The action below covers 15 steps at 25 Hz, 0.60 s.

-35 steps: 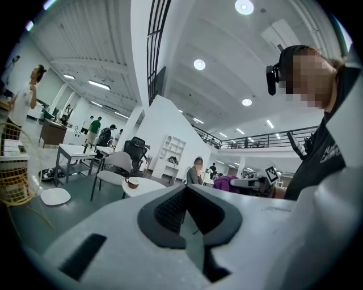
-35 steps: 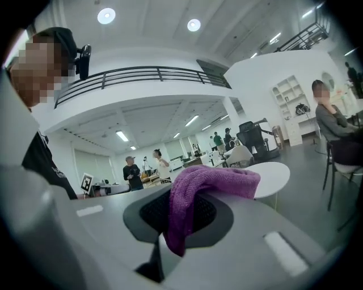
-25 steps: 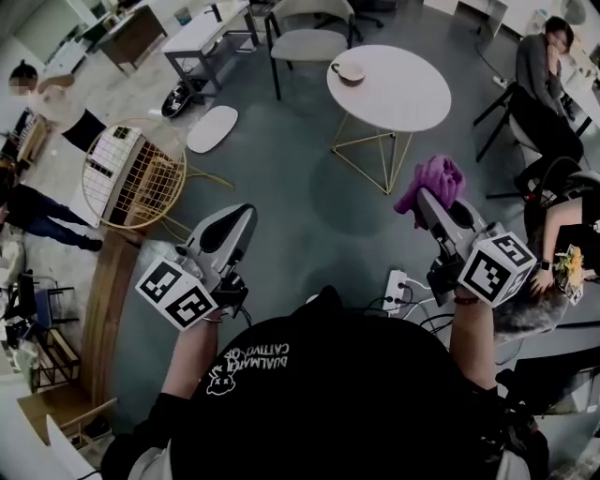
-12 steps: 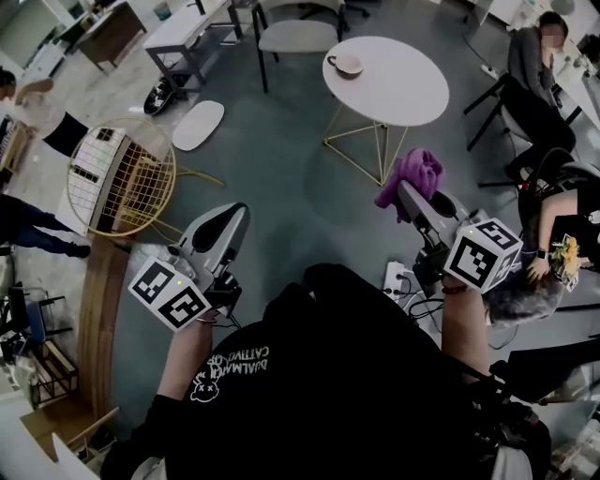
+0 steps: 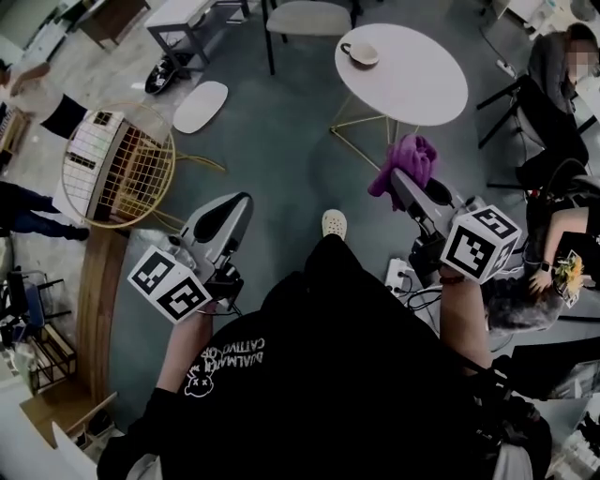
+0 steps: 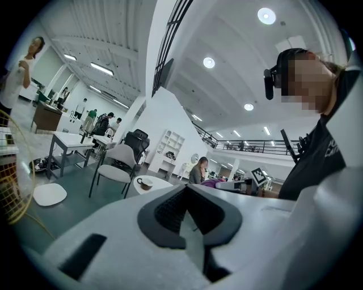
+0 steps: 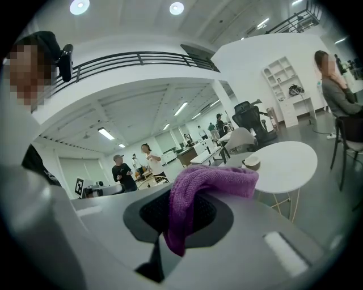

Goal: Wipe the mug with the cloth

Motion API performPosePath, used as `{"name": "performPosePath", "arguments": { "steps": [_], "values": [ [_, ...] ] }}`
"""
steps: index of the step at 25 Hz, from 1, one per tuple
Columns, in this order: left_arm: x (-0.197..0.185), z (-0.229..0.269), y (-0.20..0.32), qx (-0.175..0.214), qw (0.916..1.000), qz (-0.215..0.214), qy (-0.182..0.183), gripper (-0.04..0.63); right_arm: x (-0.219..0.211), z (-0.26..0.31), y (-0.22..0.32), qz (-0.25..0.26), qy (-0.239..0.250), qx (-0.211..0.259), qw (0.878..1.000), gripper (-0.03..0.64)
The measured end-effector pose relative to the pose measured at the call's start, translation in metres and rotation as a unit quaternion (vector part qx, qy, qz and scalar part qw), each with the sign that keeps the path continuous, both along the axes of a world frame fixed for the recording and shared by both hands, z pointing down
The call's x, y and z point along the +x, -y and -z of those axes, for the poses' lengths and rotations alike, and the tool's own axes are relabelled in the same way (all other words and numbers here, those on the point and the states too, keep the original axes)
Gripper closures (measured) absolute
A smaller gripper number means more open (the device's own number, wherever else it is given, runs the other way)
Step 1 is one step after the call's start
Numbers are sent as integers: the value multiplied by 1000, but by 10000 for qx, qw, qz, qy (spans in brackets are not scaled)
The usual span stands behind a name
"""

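A brown and white mug (image 5: 359, 53) stands on a round white table (image 5: 422, 89), well ahead of both grippers. It also shows small and far off in the left gripper view, mug (image 6: 144, 182), and in the right gripper view, mug (image 7: 251, 163). My right gripper (image 5: 403, 185) is shut on a purple cloth (image 5: 410, 161), which bunches over its tip; the cloth (image 7: 204, 184) hangs down between the jaws. My left gripper (image 5: 234, 208) is shut and holds nothing; its dark pads (image 6: 170, 212) meet with no gap.
A yellow wire chair (image 5: 117, 169) stands at the left, with a wooden bench (image 5: 98, 309) below it. A grey chair (image 5: 309, 19) is behind the table. A person (image 5: 562, 75) sits at the right. A power strip (image 5: 398, 277) with cables lies on the floor.
Both grippers have moved nearer to the round table and a little lower, the cloth still in the right one. The wearer's white shoe now shows on the floor between them.
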State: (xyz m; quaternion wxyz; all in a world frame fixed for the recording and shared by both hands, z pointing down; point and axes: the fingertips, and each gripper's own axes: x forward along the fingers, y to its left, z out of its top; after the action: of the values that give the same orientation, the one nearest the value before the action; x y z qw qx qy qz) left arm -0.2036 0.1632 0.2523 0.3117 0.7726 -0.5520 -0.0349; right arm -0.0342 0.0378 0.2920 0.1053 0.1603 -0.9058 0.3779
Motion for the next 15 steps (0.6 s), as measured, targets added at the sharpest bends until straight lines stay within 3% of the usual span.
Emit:
{"name": "performPosePath", "arguments": {
  "steps": [6, 12, 15],
  "values": [
    [-18, -17, 69, 29, 9999, 128, -13, 597, -20, -26, 63, 209, -3, -103, 9997, 571],
    [-35, -15, 138, 260, 9991, 341, -9, 598, -44, -16, 126, 470, 774, -406, 9951, 572],
    [-40, -8, 167, 423, 9985, 338, -22, 598, -53, -8, 155, 550, 793, -235, 9951, 572]
  ]
}}
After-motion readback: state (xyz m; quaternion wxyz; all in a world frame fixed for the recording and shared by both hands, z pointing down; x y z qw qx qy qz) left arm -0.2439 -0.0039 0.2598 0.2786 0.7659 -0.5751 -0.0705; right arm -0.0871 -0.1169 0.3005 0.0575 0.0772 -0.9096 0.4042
